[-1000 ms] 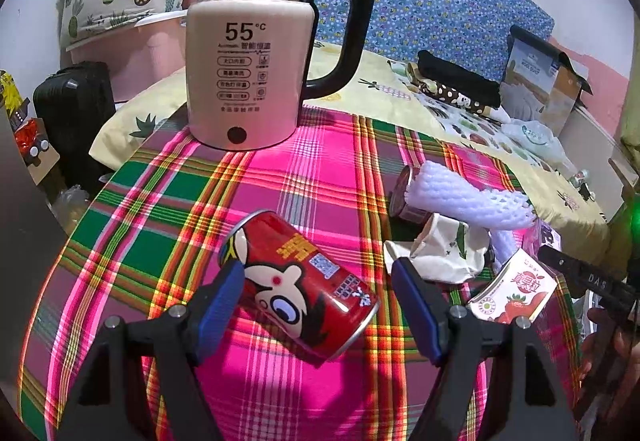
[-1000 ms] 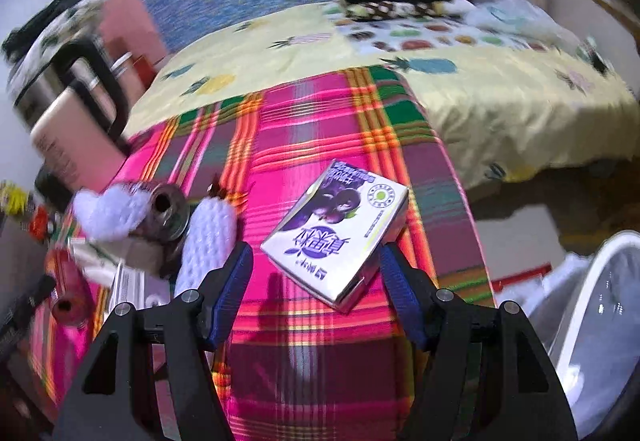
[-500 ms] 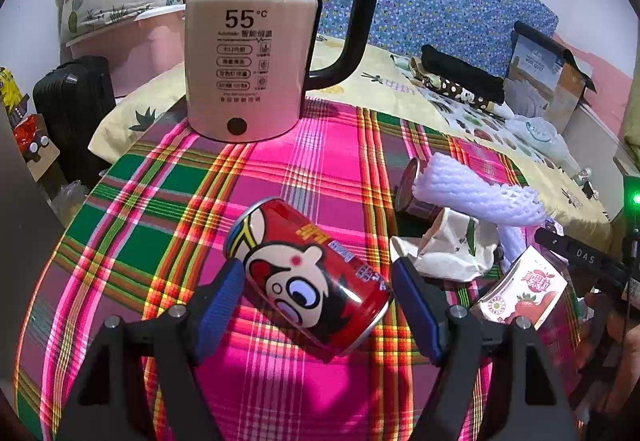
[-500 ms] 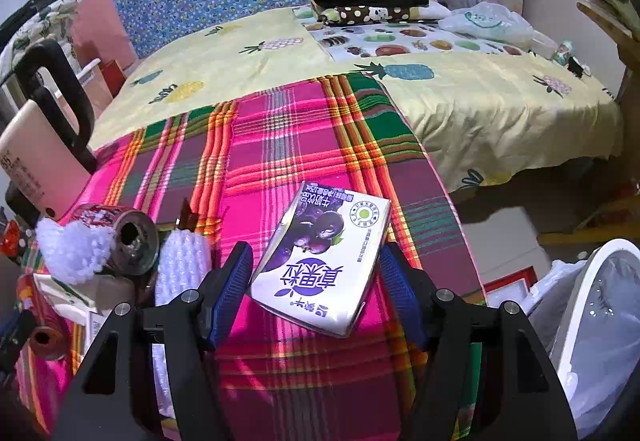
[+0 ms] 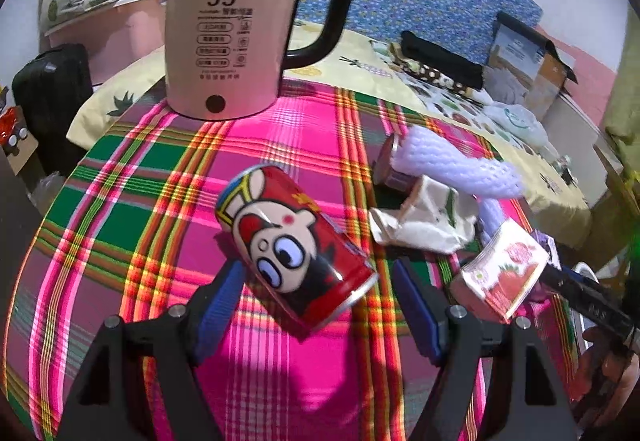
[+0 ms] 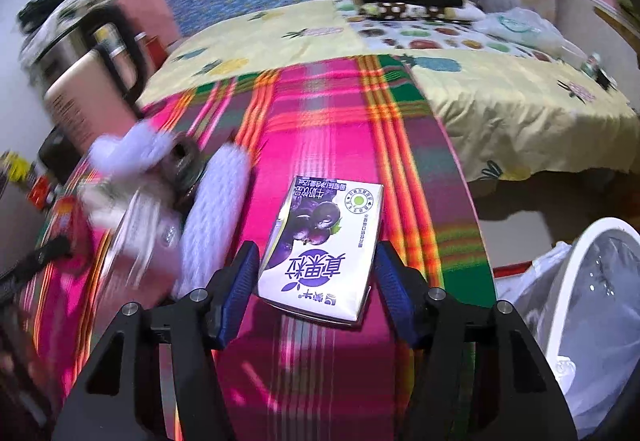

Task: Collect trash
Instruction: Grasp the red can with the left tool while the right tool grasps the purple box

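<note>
Plaid pink, green and orange cloth covers the bench (image 5: 132,177), which stands beside a bed (image 6: 500,93) with a yellow pineapple-print sheet. A pale kettle with a black handle (image 5: 232,45) stands upright at the far edge of the bench, apart from the litter, marked "55°C" above rows of small print too fine to read.

Trash lies scattered where it was dropped. A red drink can with a cartoon face (image 5: 296,245) rests on its side, slanted between the spread blue pads of the left hand-held gripper (image 5: 316,309), which is released and not touching it, apparently lined up for a grasp. Beside it are a crumpled white paper cup (image 5: 424,217), a white foam fruit net (image 5: 456,169) and a small strawberry-print carton (image 5: 500,273).

The right hand-held gripper (image 6: 316,283) is likewise released, straddling a flat purple-and-white grape drink carton (image 6: 324,249) with large Chinese characters. A white bin lined with clear plastic (image 6: 592,305) waits just off the bench's edge, probably the destination.
</note>
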A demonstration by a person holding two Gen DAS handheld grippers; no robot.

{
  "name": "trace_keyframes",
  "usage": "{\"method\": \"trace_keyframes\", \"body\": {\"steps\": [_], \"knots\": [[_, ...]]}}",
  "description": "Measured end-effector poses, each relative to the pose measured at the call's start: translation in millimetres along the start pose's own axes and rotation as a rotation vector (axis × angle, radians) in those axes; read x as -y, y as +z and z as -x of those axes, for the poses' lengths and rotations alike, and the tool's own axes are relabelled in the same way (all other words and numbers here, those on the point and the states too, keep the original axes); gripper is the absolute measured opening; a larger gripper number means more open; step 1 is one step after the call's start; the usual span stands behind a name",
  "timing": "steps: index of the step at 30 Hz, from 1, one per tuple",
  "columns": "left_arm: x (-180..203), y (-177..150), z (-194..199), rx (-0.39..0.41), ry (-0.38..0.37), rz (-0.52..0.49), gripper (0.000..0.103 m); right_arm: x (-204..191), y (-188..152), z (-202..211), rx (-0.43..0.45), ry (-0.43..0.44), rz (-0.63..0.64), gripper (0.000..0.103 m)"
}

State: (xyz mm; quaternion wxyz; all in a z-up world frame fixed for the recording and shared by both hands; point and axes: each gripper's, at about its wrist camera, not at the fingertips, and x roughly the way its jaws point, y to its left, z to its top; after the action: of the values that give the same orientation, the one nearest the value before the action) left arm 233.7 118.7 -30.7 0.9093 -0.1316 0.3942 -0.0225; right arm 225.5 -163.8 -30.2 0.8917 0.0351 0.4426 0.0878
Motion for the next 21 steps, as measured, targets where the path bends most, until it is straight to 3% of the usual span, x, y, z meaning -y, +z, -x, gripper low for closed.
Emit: {"method": "trace_keyframes", "body": {"steps": [5,12,17,21], "knots": [[-5,-8,12,0.004,-0.009,0.008,0.078,-1,-19,16,-0.022,0.053,0.072,0.062],[-11,10,11,0.036,0.014,0.141,0.078,5,-23,19,-0.001,0.024,-0.006,0.064],[-10,21,-7,0.023,0.096,0.191,0.078,1,-24,18,0.018,0.001,-0.023,0.065],[-9,19,-26,-0.022,0.14,0.175,0.075,0,-26,18,0.023,-0.006,-0.022,0.065]]}}
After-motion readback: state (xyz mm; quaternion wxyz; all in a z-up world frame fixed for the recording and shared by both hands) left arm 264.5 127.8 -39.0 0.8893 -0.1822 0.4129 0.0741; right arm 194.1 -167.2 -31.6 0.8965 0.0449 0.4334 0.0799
